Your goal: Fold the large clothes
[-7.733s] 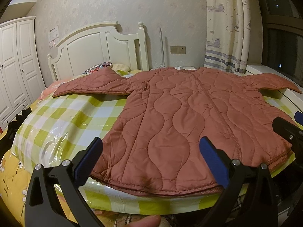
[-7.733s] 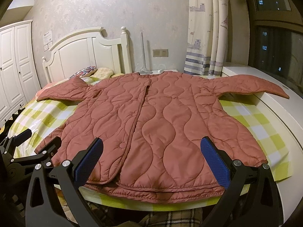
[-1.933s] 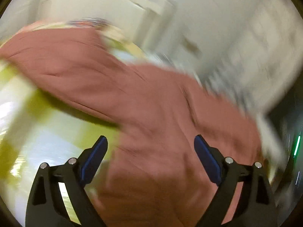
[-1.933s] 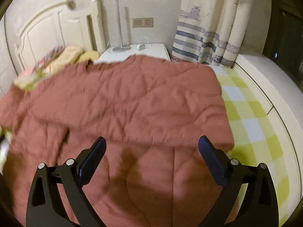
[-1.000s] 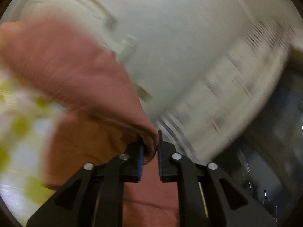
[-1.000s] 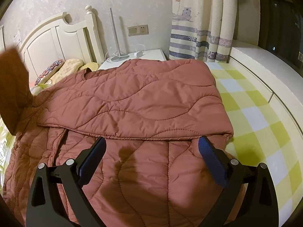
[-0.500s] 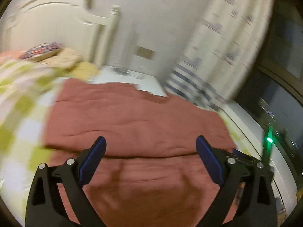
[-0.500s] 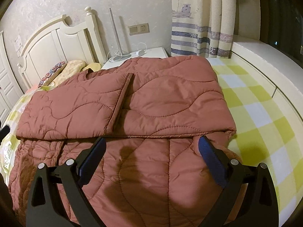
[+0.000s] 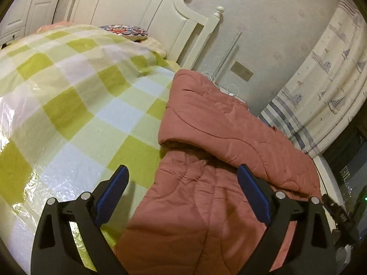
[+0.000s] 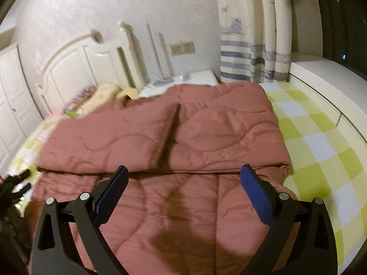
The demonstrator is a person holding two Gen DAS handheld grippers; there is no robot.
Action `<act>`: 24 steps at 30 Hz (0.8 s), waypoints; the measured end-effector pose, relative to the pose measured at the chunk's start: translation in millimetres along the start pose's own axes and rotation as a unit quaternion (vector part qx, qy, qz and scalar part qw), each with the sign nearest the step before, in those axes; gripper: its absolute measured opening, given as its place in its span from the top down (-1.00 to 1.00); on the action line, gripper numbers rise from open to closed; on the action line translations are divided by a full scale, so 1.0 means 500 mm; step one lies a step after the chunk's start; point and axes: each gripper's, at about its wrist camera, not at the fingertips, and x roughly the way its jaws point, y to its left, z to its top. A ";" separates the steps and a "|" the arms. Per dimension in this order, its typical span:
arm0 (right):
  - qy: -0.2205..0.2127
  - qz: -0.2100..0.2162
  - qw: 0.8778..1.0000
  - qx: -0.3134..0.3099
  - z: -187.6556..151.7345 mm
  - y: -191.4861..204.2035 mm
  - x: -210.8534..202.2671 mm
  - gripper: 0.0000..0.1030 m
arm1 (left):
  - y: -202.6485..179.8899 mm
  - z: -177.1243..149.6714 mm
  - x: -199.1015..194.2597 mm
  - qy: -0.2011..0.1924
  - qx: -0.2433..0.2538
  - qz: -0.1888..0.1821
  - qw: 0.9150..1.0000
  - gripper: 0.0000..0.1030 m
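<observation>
A rust-red quilted coat (image 10: pixel 160 151) lies on the bed with both sleeves folded in across its upper body; the sleeve ends meet at a dark seam (image 10: pixel 170 128). In the left wrist view the coat (image 9: pixel 206 183) shows from its left side, the folded sleeve (image 9: pixel 220 128) on top. My left gripper (image 9: pixel 181 192) is open and empty, above the coat's left edge. My right gripper (image 10: pixel 183 190) is open and empty, above the coat's lower body. The other gripper's black frame (image 10: pixel 11 183) shows at the left edge.
The bed has a green and white checked cover (image 9: pixel 68 96) under plastic. A white headboard (image 10: pixel 75 68), pillows (image 9: pixel 125 31), a white bedside table (image 10: pixel 190 80), a striped curtain (image 10: pixel 252 45) and a white window ledge (image 10: pixel 325 82) surround it.
The left gripper carried the left sleeve across, let it go on the coat and opened, then swung back left. The right gripper stayed open and shifted slightly.
</observation>
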 end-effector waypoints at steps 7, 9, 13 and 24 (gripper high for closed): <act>0.038 0.042 0.997 0.043 0.041 0.036 0.021 -0.74 | 0.013 -0.002 -0.006 0.009 -0.022 -0.001 1.000 -0.87; 0.046 0.036 0.997 0.048 0.053 0.053 0.034 -0.71 | 0.014 -0.003 -0.008 0.009 -0.022 -0.002 1.000 -0.88; 0.041 0.025 0.999 0.019 0.073 0.125 0.054 -0.71 | 0.011 -0.005 -0.010 0.009 -0.018 -0.001 1.000 -0.90; 0.129 -0.058 0.986 -0.088 0.019 0.193 0.191 -0.85 | 0.016 -0.004 -0.013 0.011 -0.026 0.001 1.000 -0.90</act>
